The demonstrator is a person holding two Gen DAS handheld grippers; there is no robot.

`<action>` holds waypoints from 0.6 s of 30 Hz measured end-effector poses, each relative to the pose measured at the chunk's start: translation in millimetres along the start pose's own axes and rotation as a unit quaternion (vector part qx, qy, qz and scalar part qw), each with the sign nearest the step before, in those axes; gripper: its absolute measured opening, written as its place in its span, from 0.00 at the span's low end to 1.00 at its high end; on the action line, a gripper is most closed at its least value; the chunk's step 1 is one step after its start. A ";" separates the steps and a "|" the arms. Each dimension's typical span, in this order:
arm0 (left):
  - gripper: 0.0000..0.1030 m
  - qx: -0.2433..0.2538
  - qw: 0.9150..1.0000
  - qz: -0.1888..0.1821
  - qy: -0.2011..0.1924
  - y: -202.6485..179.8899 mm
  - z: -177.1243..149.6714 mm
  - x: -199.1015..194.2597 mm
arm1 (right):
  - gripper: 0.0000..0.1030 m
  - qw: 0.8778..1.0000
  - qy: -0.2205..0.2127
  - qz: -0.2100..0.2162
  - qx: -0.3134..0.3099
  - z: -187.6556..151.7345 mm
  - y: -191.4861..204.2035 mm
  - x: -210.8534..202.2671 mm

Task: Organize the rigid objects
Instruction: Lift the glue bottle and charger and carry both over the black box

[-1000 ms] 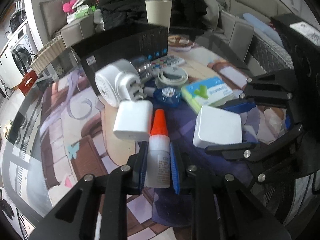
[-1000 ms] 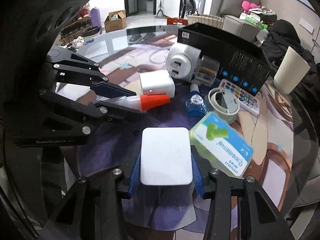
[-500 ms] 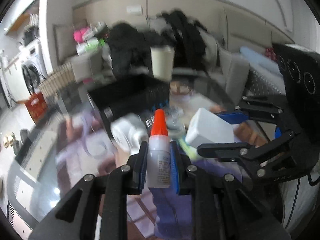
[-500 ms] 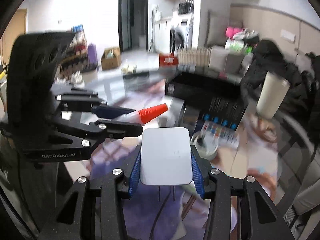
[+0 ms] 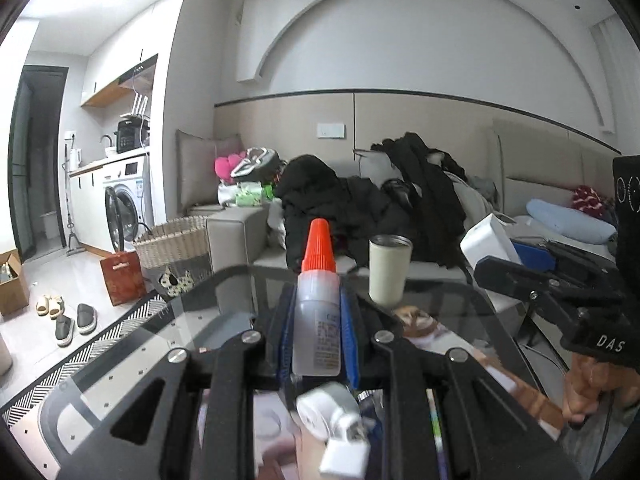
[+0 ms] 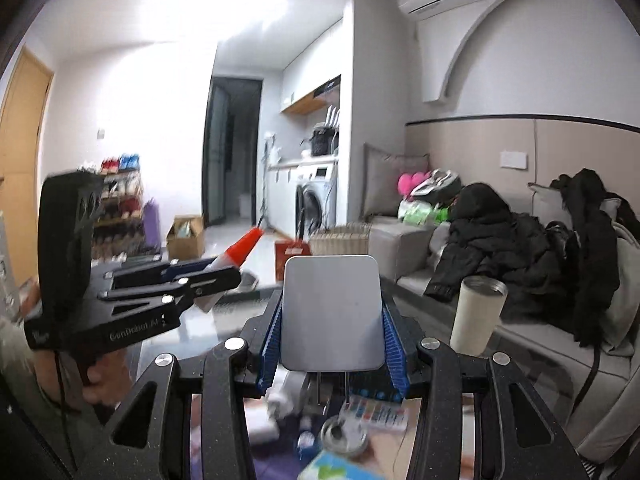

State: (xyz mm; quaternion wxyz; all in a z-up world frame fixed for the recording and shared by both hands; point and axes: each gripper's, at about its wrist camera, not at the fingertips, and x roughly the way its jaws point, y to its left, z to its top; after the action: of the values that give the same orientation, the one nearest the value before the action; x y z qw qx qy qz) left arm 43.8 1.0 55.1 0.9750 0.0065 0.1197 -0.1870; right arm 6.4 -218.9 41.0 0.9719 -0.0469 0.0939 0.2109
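Two objects are in hand at once, both clear of the surface.

Left wrist view: my left hand-held gripper (image 5: 316,332) is clamped on the glue bottle (image 5: 316,312), which stands upright with its orange cap on top and a blue pad against each side. Below it lie the white plug adapters (image 5: 336,428), blurred, on the glass surface (image 5: 200,320). A cream tumbler (image 5: 387,270) stands at the far rim. My right hand-held gripper (image 5: 504,256) shows at the right edge with a white block in its jaws.

Right wrist view: the right hand-held gripper (image 6: 332,332) is clamped on the white charger (image 6: 331,312), flat face toward the camera, prongs hanging below. The left hand-held gripper (image 6: 208,276) sits to the left, orange cap (image 6: 244,248) poking out.

Step, as I judge it: carrying both picks toward a drop-off. No container appears in either view, so next I should tip both wrists down to find the placement spot, then lower and release one item at a time.
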 end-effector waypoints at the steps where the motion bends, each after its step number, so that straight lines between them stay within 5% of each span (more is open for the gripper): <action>1: 0.18 -0.003 1.000 0.002 -0.005 3.2 3.0 0.9 | 0.43 1.000 -0.004 -0.001 -0.002 4.1 -1.2 2.9; 11: 0.18 -0.034 0.999 0.015 -0.017 27.4 35.5 62.0 | 0.43 0.999 -0.029 -0.034 -0.002 43.0 -27.5 72.6; 18: 0.18 -0.050 0.996 0.015 0.077 37.0 22.9 130.4 | 0.43 0.998 0.044 -0.037 0.015 36.9 -48.7 145.3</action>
State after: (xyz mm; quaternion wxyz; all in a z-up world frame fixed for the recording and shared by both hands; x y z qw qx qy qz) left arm 180.2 -13.2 45.4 0.9647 -0.0259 0.2035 -0.1652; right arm 162.6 -199.9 50.1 0.9744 -0.0452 0.1377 0.1716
